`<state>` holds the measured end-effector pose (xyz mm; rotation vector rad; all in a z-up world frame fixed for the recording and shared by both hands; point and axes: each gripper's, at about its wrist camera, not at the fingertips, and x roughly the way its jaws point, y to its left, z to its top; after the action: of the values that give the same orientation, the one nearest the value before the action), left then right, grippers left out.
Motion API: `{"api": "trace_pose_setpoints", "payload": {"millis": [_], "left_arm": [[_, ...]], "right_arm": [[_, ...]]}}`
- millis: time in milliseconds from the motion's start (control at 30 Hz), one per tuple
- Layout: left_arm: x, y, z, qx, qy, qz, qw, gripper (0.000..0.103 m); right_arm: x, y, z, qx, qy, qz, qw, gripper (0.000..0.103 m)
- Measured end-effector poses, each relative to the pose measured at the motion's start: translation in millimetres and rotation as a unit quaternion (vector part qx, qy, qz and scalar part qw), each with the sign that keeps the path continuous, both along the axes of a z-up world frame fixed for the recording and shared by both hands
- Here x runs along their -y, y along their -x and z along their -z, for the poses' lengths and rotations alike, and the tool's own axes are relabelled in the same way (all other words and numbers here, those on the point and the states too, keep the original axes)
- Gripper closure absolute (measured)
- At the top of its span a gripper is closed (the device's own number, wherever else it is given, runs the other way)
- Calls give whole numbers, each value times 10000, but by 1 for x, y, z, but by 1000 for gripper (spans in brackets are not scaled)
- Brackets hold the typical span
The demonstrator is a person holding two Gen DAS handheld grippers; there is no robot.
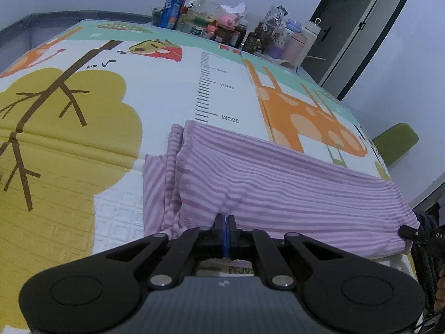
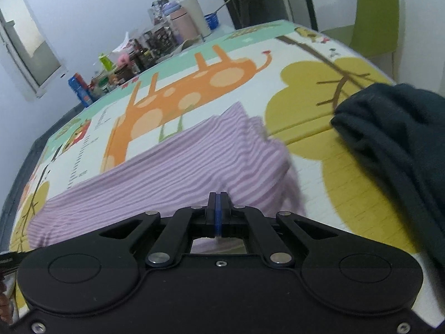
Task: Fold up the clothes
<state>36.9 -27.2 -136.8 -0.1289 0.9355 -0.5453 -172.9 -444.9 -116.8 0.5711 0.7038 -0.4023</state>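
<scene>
Printed ruler marks "30CM" (image 1: pixel 230 118) and "20CM" lie on the embossed foam play mat (image 1: pixel 116 217) ahead of the left gripper (image 1: pixel 224 218). Both the left gripper and the right gripper (image 2: pixel 218 196) have jaws closed, pinching the near edge of the soft purple-striped garment (image 1: pixel 278 175), which lies flat directly ahead. A dark garment (image 2: pixel 395 128) lies right of the right gripper. Jars and bottles (image 1: pixel 222 27) line the far wall.

The left gripper (image 1: pixel 224 218), a matte black plastic two-finger tool, carries blue pads between its narrow fingers, four linkage bars pinned with silver rivets, round black discs at each side and a carbon-weave housing. The right gripper (image 2: pixel 218 196) has the same build, with a plain black housing fastened by small cross-head screws
</scene>
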Motion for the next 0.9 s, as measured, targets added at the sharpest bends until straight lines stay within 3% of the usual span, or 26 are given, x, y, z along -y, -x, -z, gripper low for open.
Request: {"api": "trace_pose_setpoints", "payload": {"millis": [300,467,700,800,867,900], "left_arm": [[-24,-3,-8,16,63,-347,9994,100],[-25,1,-25,493,-578,-541,9956,95],[-31,-4,-47,492,-475,-679,9953,92],[-21,-1,-54,330,-453,-603,9966,73],[-14,1,-59,217,-465,-576,9970,56],[-10,2,-61,191,-501,-552,9970,53]], "right_arm": [[13,7,-5,-62,79,281,9996,103],[23,18,-20,96,173,681,9975,102],[30,31,-47,310,213,740,9966,92],[22,29,-56,260,269,584,9976,83],[16,26,-61,180,181,489,9985,77],[12,24,-63,124,149,431,9989,73]]}}
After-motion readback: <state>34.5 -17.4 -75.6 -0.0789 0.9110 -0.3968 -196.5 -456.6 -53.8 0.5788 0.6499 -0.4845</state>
